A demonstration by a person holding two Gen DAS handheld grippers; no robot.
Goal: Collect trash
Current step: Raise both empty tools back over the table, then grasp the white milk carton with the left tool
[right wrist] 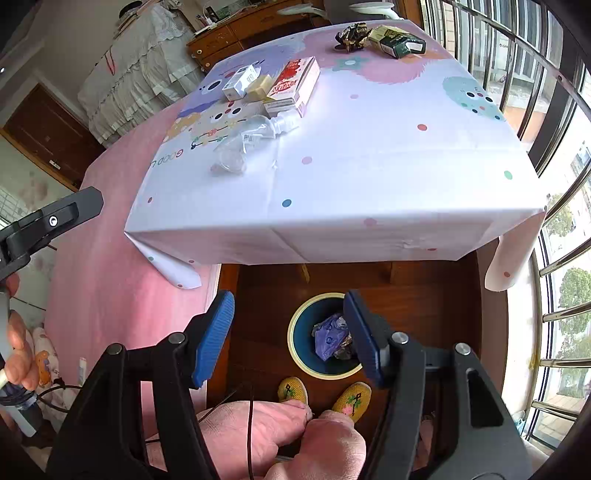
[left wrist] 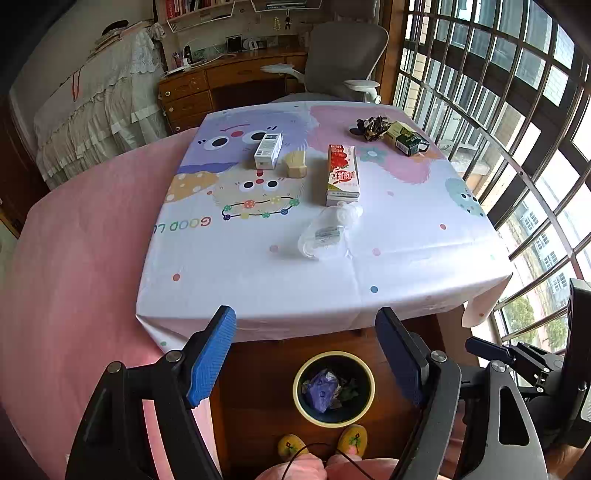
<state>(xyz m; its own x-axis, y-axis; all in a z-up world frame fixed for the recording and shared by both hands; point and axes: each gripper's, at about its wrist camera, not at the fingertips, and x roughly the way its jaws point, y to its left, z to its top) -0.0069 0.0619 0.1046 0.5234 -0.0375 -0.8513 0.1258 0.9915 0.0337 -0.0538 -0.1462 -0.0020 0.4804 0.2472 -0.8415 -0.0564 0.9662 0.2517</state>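
The left gripper [left wrist: 308, 358] and right gripper [right wrist: 290, 338] are both spread wide and empty. The waste bin [left wrist: 334, 387] at 6 o'clock on the floor contains a purple wrapper [left wrist: 322, 391]. On the table [left wrist: 406, 258], a crumpled clear bottle [left wrist: 327, 232] lies centre, and a red carton [left wrist: 342, 175] lies at 12 o'clock of it.

Grey office chair [left wrist: 341, 61] behind wooden desk [left wrist: 229, 79]; barred window [left wrist: 509, 110] at right.

I'm working in a home bedroom: a bed [left wrist: 85, 206] with pink sheet beside me, a wooden desk [left wrist: 229, 74] with office chair [left wrist: 343, 55], bookshelf [left wrist: 207, 7] above, barred windows [left wrist: 517, 110], wood floor [left wrist: 258, 376].
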